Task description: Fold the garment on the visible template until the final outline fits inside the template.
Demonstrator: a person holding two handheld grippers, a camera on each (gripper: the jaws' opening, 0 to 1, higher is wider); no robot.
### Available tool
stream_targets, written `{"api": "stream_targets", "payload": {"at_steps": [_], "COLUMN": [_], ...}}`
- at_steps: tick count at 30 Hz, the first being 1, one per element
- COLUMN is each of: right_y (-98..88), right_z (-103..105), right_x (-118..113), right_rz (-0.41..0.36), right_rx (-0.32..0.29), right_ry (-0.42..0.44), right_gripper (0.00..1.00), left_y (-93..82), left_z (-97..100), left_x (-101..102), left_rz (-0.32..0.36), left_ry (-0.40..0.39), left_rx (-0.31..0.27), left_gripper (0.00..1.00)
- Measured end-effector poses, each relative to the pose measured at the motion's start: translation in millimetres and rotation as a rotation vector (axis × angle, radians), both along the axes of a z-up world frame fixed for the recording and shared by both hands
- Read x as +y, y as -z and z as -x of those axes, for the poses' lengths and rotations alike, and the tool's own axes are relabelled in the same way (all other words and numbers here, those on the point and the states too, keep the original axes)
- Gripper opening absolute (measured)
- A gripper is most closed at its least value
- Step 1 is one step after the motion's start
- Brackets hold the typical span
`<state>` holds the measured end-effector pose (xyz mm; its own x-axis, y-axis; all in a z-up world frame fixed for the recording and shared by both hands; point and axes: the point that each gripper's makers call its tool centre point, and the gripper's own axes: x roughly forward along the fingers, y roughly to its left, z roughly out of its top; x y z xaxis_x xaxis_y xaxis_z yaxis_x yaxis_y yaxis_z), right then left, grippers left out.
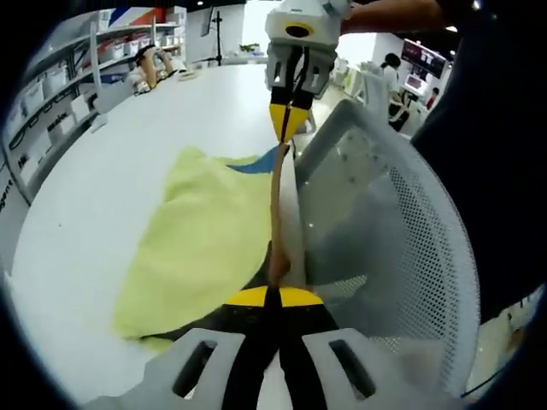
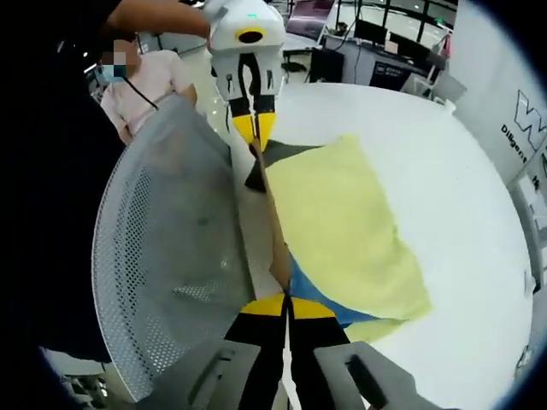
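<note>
1. The white table (image 1: 102,231) carries the whole job, and the pale yellow garment (image 1: 201,248) lies spread on it with its near edge lifted at the table's rim; in the right gripper view it reaches from about 12 o'clock down to 4 o'clock of centre. If the held edge is pulled further toward the person, the cloth could slide off the rim and out of the workspace.
2. A grey mesh chair back (image 2: 162,256) stands just beside that rim (at 9 o'clock in the right gripper view). The raised edge hangs near it, so the cloth might snag or drape over it during the fold.
3. The dark template (image 2: 282,152) peeks out from under the garment at its far corner. A crooked fold would likely leave the outline spilling past it.
4. The left gripper (image 1: 273,297) is clenched on the garment's edge, near a dark corner.
5. The right gripper (image 2: 286,306) is clenched on the same edge beside a blue patch (image 2: 320,299). The pinches look thin, so one corner may slip if the two hands move unevenly.
</note>
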<state>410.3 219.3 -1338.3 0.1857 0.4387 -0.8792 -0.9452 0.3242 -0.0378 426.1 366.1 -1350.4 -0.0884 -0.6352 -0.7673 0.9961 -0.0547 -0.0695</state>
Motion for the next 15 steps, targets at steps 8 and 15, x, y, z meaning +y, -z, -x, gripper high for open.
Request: {"api": "stream_targets", "payload": {"at_steps": [8,15], "right_y": [-19.9,-26.6], "right_z": [-30,-41], "right_x": [5,2], "right_rz": [-0.016,0.001], "right_rx": [-0.188,-0.268], "right_ry": [0.007,0.011], "right_gripper": [0.00,0.00], "left_y": [-1.3,-15.8], "left_z": [-13.5,-38.6], "left_x": [2,-2], "left_rz": [0.003,0.025], "left_ry": [-0.023,-0.057], "left_rx": [-0.001,-0.038], "left_gripper": [0.01,0.01]}}
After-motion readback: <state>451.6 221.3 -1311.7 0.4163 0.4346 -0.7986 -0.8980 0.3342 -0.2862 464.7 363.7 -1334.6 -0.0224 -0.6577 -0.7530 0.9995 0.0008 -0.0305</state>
